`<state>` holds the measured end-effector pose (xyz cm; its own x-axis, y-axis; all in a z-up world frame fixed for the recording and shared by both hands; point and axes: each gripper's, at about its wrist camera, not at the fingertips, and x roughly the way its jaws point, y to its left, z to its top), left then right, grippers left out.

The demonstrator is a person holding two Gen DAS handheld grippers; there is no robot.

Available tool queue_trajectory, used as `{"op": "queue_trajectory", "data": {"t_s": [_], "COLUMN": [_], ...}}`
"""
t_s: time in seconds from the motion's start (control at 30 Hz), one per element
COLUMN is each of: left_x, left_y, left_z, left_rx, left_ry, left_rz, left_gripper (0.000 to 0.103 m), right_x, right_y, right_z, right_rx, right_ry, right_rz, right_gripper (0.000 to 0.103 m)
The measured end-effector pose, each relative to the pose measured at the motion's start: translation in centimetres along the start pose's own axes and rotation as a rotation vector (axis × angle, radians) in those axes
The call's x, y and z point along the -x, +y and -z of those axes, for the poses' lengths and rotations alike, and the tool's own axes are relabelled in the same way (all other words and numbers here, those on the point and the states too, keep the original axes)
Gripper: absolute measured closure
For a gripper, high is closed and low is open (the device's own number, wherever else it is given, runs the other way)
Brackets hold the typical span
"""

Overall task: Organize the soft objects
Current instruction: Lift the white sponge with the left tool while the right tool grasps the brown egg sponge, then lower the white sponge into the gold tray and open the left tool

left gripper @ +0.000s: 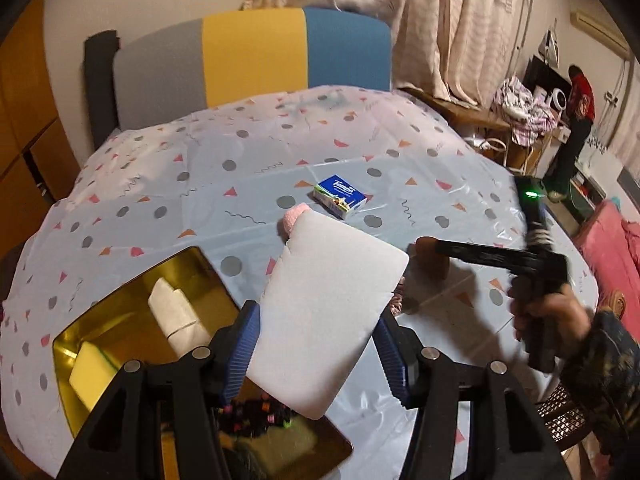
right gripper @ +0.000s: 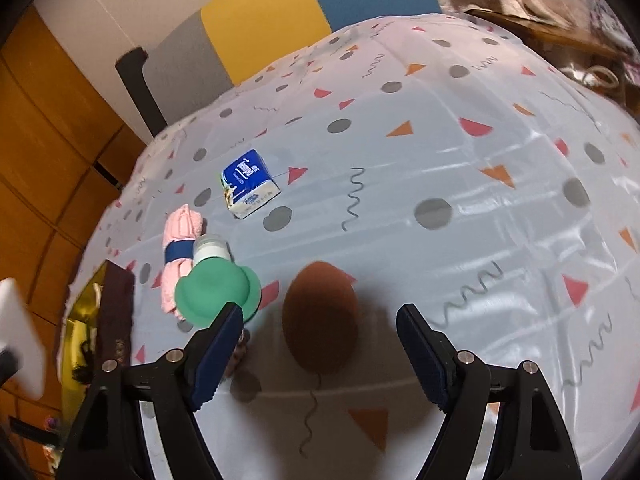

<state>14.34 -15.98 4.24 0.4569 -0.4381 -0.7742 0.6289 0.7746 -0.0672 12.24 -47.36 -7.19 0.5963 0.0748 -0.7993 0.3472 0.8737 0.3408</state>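
Covering the whole work surface, a table (right gripper: 460, 184) in a patterned plastic cloth; at its left edge sits a gold tray (left gripper: 120, 304), the apparent collecting spot. Judged from contents, sorting is partly done: the tray already holds a white roll (left gripper: 176, 312), a yellow sponge (left gripper: 94, 368) and something dark with coloured flecks, too blurred to name. Left out on the cloth: a pink rolled towel (right gripper: 180, 248) with blue band, a green soft piece (right gripper: 216, 292) with a white cap just beside it, a tissue pack (right gripper: 250, 184) further back, and a brown oval pad (right gripper: 320, 320).

Left gripper (left gripper: 316, 340): fingers spread wide around a white foam pad (left gripper: 332, 300), pressing its two side edges, the pad tilted up and held above the tray's near corner. Likely next into the tray.

Right gripper (right gripper: 320, 344): jaws wide apart, holding nothing, poised above the brown pad, not visibly touching it.
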Motion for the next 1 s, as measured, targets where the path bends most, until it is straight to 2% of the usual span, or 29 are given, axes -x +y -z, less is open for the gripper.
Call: {"op": "queue_trajectory", "data": {"t_s": [0.1,0.17,0.2,0.23,0.3,0.47,0.6,0.73,0.83,1.0], "left_x": [1.5,2.2,2.4,2.7,3.1,4.4,5.9,7.6,8.4,8.4], "left_y": [0.4,1.0,1.3,1.7,2.6,6.0,9.4,13.0,15.2,17.3], "left_z": [1.3,2.2,2.6,3.2,4.2,7.0,9.9,13.3,15.8,18.7], "left_rx": [0.039,0.074,0.091,0.117,0.166,0.317,0.430,0.548,0.633,0.738], "left_ry": [-0.020,-0.030,-0.033,-0.035,-0.043,-0.064,-0.082,-0.089,-0.077,-0.056], "left_rz": [0.006,0.001,-0.001,0.000,-0.001,-0.027,-0.092,-0.166,-0.215,-0.219], "left_gripper": [0.045,0.045,0.045,0.045,0.045,0.045,0.045,0.045,0.045,0.045], "right_x": [-1.8,-2.9,-3.8,-4.2,-3.6,-1.7,0.1,-0.1,-0.2,-0.5], "right_y": [1.0,1.4,1.6,1.7,2.2,2.9,3.5,3.2,3.1,3.1], "right_z": [-0.7,-0.8,-0.7,-0.5,0.1,2.4,4.8,6.8,6.7,7.0], "right_rx": [0.039,0.060,0.079,0.098,0.151,0.244,0.302,0.345,0.331,0.342], "right_ry": [0.038,0.066,0.110,0.125,0.087,0.092,0.080,0.097,0.084,0.086], "right_rz": [0.045,0.069,0.085,0.122,0.135,0.143,0.133,0.137,0.136,0.134], "right_gripper": [0.031,0.045,0.059,0.064,0.068,0.069,0.068,0.067,0.068,0.068]}}
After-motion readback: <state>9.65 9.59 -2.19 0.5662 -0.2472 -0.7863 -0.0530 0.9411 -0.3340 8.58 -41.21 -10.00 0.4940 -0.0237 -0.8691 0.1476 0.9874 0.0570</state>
